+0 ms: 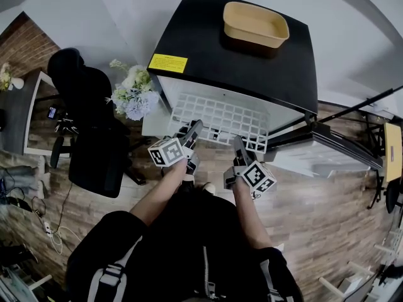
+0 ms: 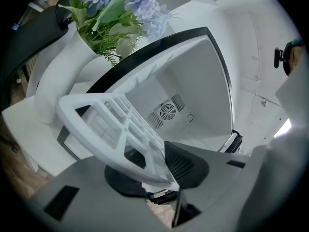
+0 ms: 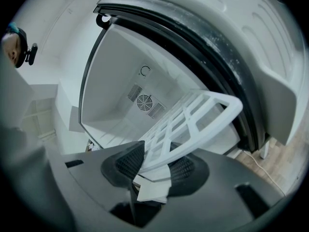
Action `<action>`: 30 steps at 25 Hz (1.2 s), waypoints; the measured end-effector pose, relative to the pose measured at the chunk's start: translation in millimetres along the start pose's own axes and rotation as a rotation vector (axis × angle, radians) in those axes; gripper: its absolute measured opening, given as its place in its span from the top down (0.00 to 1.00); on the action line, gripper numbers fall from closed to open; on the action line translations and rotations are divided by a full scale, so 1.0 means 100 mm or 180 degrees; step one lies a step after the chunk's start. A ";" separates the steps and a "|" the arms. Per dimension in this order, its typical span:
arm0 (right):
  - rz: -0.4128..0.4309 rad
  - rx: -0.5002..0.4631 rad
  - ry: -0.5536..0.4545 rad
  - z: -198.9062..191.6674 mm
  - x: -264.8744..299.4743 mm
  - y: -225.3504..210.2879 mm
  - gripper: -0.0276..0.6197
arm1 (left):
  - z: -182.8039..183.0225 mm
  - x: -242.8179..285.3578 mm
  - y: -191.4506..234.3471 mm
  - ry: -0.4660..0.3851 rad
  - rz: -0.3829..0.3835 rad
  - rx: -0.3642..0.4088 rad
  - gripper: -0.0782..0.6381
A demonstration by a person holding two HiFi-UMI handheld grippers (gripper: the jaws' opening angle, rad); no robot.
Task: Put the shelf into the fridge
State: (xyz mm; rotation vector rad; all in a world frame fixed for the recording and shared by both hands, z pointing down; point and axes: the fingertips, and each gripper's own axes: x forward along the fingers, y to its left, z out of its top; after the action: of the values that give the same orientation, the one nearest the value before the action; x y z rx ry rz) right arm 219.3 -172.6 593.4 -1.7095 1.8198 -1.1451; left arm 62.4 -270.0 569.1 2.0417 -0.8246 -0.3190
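A white grid shelf [image 1: 217,120] hangs level in front of the open mini fridge [image 1: 252,55], its far edge at the fridge mouth. My left gripper [image 1: 192,133] is shut on the shelf's near left edge, my right gripper [image 1: 238,146] on its near right edge. In the left gripper view the shelf [image 2: 116,129] runs from the jaws toward the white fridge interior [image 2: 183,95]. The right gripper view has the shelf [image 3: 188,124] clamped between the black pads, pointing at the cavity with a round fan grille [image 3: 144,102].
A tan tray [image 1: 255,24] sits on the black fridge top. The fridge door [image 1: 334,146] swings open to the right. A white vase of flowers [image 1: 134,94] stands left of the fridge, beside a black office chair [image 1: 88,124]. The floor is wood plank.
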 end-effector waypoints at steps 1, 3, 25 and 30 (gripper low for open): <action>0.0007 -0.0004 -0.0004 0.01 0.00 0.01 0.72 | 0.00 0.00 0.00 0.0002 -0.0010 0.0007 0.73; 0.0049 -0.0024 -0.0039 0.07 -0.01 0.09 0.72 | 0.01 0.00 -0.01 -0.0003 -0.0033 0.0022 0.72; 0.0289 -0.0085 0.0050 -0.16 -0.29 0.16 0.82 | -0.17 -0.38 -0.12 0.0011 -0.0112 0.0237 0.70; 0.0320 -0.0074 0.0044 -0.16 -0.27 0.14 0.81 | -0.16 -0.38 -0.10 -0.0027 -0.0089 0.0209 0.70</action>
State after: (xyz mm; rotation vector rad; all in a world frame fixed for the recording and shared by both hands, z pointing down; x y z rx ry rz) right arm 203.0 -143.5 585.9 -1.6067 1.9115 -1.1012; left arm 46.9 -230.5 567.4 2.1159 -0.8219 -0.3202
